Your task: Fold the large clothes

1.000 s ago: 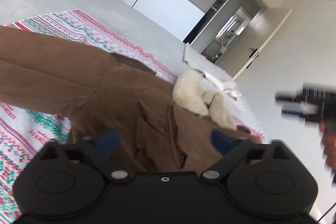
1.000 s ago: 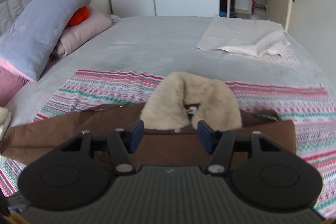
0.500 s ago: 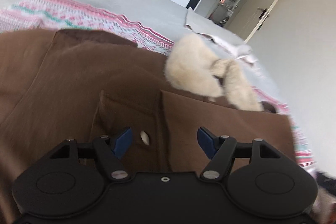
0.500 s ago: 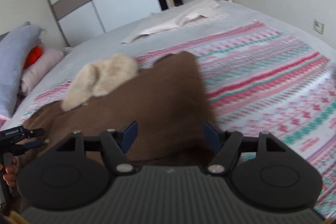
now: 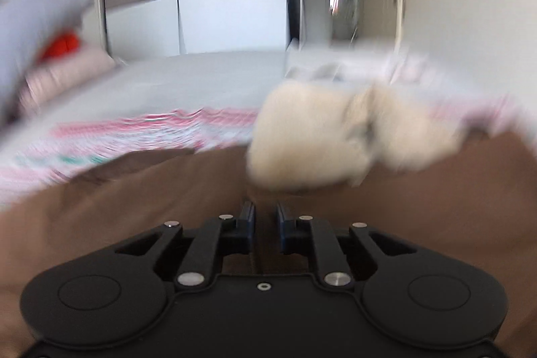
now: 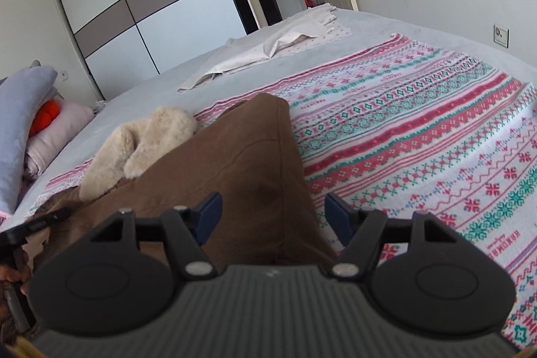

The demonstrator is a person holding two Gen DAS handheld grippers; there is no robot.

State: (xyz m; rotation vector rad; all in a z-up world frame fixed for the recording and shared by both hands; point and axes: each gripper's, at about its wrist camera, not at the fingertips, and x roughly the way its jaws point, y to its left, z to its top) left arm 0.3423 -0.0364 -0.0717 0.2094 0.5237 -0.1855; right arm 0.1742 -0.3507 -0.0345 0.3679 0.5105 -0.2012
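Though blurred, brown coat [image 6: 241, 170] (fur-collared)

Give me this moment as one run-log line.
left gripper: shut on brown coat | right gripper: open over coat's edge | fur collar: beside the fold | surface: patterned blanket | left view blurred

Wide bed with pale grey sheet [image 6: 161, 86] carries a pink, green and white patterned knit blanket [image 6: 419, 130] spread across the near part. Brown coat with cream fur collar [image 6: 241, 163] lies on the blanket. Crumpled off-white cloth [image 6: 268, 52] lies farther back, pillows [image 6: 23, 116] stacked at left.
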